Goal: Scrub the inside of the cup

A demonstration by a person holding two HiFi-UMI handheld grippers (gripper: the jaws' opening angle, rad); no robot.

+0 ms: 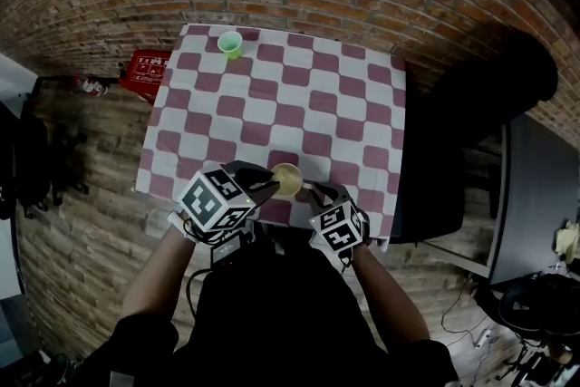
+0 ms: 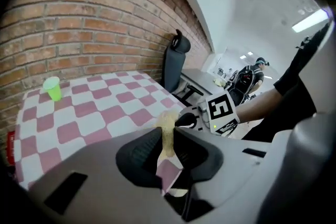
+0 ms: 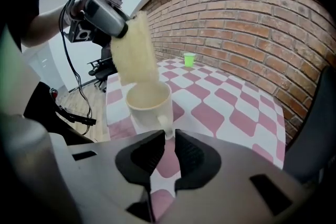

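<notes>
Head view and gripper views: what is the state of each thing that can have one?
left gripper: shut on the sponge.
right gripper: shut on the cream cup's handle.
sponge: hanging over the cream cup's mouth.
cream cup: upright on the table, handle between the right gripper's fingers.
green cup: upright at the table's far edge, untouched.

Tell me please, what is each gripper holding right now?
Left gripper: jaws shut on the sponge.
Right gripper: jaws shut on the cup, at its handle.
</notes>
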